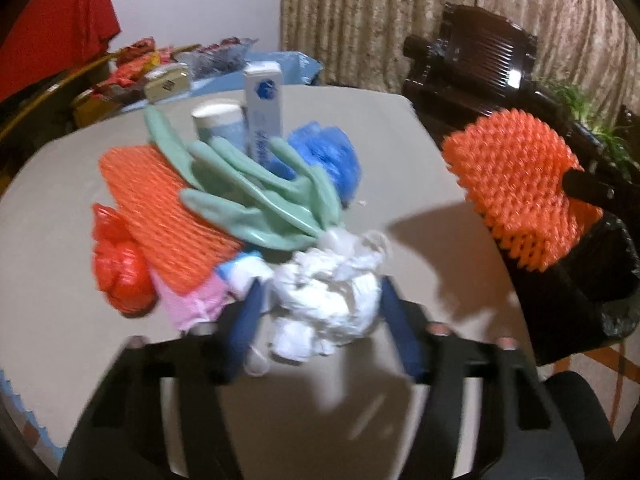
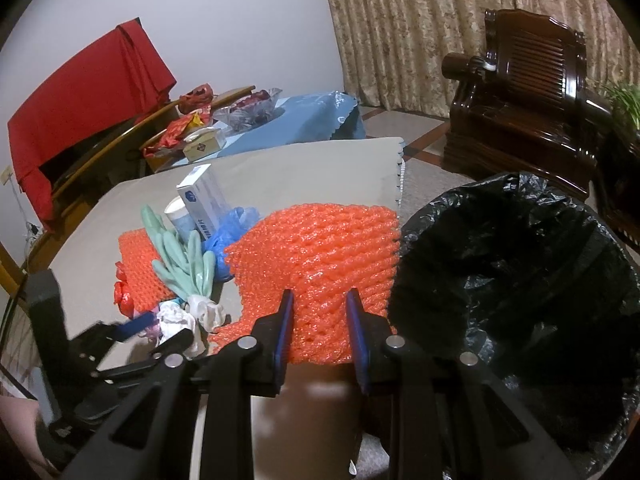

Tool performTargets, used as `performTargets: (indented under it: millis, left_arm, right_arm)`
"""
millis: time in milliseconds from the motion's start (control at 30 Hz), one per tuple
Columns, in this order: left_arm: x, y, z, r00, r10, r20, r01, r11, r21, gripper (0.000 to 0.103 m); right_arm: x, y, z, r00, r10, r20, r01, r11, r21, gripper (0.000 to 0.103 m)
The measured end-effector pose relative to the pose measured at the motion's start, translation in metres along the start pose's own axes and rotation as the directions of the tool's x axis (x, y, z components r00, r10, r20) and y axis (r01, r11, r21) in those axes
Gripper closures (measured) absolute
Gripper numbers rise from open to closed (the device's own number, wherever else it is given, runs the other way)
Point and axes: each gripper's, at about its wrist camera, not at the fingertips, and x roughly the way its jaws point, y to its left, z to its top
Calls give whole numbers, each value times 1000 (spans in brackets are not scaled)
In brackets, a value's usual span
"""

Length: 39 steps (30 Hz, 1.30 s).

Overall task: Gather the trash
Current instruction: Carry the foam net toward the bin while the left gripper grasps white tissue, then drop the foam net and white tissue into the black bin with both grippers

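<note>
My right gripper is shut on an orange foam net and holds it at the table's right edge, beside a black-lined trash bin. The same net and bin show in the left wrist view. My left gripper is open around a crumpled white tissue wad on the table. The trash pile behind holds a green rubber glove, a second orange foam net, a red plastic bag, a blue plastic bag, a paper cup and a white box.
The grey table ends just left of the bin. A dark wooden armchair stands behind the bin. A second table with a blue cloth and clutter lies at the back, with a red cloth draped at the left.
</note>
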Motion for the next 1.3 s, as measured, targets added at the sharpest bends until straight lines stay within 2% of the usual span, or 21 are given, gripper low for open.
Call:
performTargets:
  millis: [133, 200, 467, 700, 900, 1033, 1300]
  left_arm:
    - [-6, 0, -1, 1000, -2, 27, 2, 1000, 4, 70]
    - [-13, 2, 0, 999, -7, 45, 8, 1000, -8, 72]
    - [-65, 2, 4, 984, -9, 177, 3, 1000, 31, 73]
    - [-83, -18, 21, 971, -42, 235, 23, 996, 84, 73]
    - [-82, -59, 46, 960, -144, 242, 113, 984, 138, 73]
    - [-76, -100, 61, 944, -248, 215, 213, 961, 175, 73]
    - [-50, -174, 79, 916, -379, 134, 342, 910, 236, 73]
  right_arm:
    - [-4, 2, -1, 1000, 0, 3, 0, 1000, -1, 77]
    - [-7, 2, -2, 1000, 1, 9, -1, 1000, 0, 77]
    - [-29, 0, -5, 999, -3, 46, 2, 1000, 9, 77]
    - [-63, -16, -2, 993, -45, 107, 41, 999, 35, 77]
    - [-90, -50, -1, 980, -130, 151, 118, 989, 87, 77]
    - [-102, -76, -7, 970, -189, 155, 170, 977, 128, 77]
    - [-111, -124, -22, 947, -295, 126, 267, 943, 196, 77]
